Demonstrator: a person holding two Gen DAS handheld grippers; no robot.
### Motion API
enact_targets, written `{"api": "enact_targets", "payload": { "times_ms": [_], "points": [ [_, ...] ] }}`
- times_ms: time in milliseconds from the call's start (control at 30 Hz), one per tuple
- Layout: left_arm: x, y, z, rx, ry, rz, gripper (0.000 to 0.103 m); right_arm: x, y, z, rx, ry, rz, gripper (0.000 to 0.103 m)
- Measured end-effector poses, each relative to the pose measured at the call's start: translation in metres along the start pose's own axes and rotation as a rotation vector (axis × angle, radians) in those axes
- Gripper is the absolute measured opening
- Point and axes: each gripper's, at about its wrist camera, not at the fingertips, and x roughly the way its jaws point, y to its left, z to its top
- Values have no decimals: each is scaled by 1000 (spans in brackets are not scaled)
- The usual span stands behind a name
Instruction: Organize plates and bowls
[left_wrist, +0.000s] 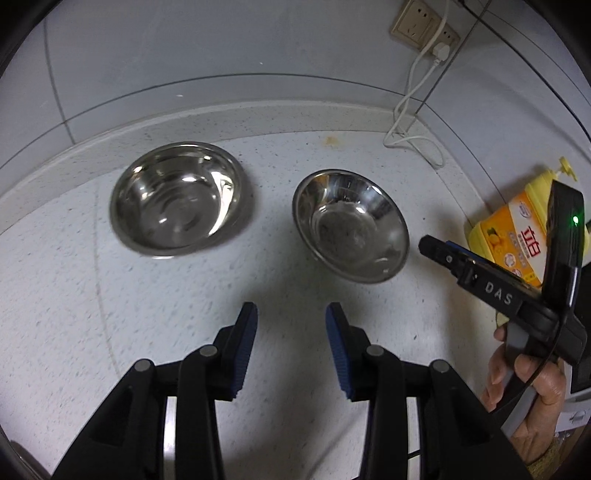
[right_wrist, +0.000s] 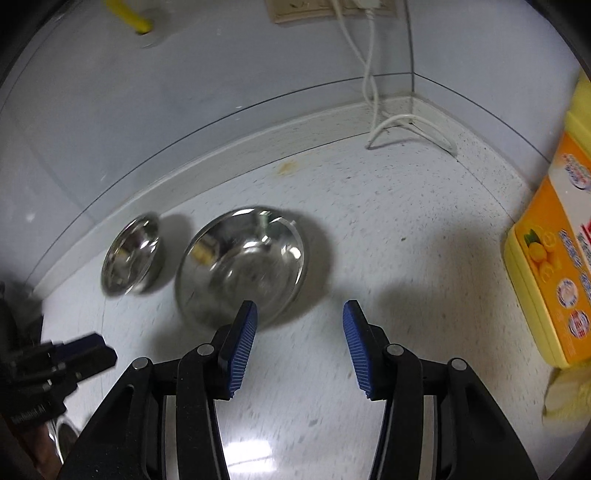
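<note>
We were closing in on the two steel bowls (left_wrist: 177, 199) (left_wrist: 351, 227) on the table (left_wrist: 74, 295), left gripper (left_wrist: 291, 314) and right gripper (right_wrist: 300, 312) jaws apart and empty, probably nesting them next.

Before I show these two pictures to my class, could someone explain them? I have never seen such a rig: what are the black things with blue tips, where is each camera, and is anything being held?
There is no robot here. A person holds a pair of hand-operated tongs in each hand, and a wide-angle camera on each looks forward along its two blue-padded fingers.

One picture is from the left tongs; at its right edge you see the right tongs and the hand holding them. The other picture is from the right tongs, with the left tongs at its lower left.

On the speckled counter sit two steel bowls, a left bowl and a right bowl, both upright and apart. A yellow detergent bottle stands to the right.

Both tongs are open and hold nothing.
</note>
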Motion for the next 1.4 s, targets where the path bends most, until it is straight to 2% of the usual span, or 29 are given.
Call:
{"api": "enact_targets", "payload": {
  "times_ms": [167,400,633,800,833,933,1033,1133,1267,1400],
  "points": [
    [17,-1,10,-10,13,-7,37,26,-4,13,16,43,9,44],
    [29,6,26,-62,17,-40,37,48,3,14,-13,89,45,44],
    [45,11,43,-109,-8,-28,37,60,12,18,-49,109,26,44],
    [62,12,48,-120,-5,-11,37,66,8,26,-35,90,20,44],
    [65,13,48,-124,-5,-15,37,69,6,28,-31,94,18,42],
    [70,13,48,-121,-13,-33,38,73,5,30,-42,99,23,21],
    [76,13,49,-119,-8,-50,36,76,7,27,-54,101,41,13],
    [83,12,49,-124,-7,-80,32,77,8,26,-55,102,54,13],
    [80,12,48,-112,-25,-105,14,77,10,23,-71,105,73,12],
    [76,10,43,-92,-25,-92,13,74,15,16,-92,108,79,12]
  ]
}}
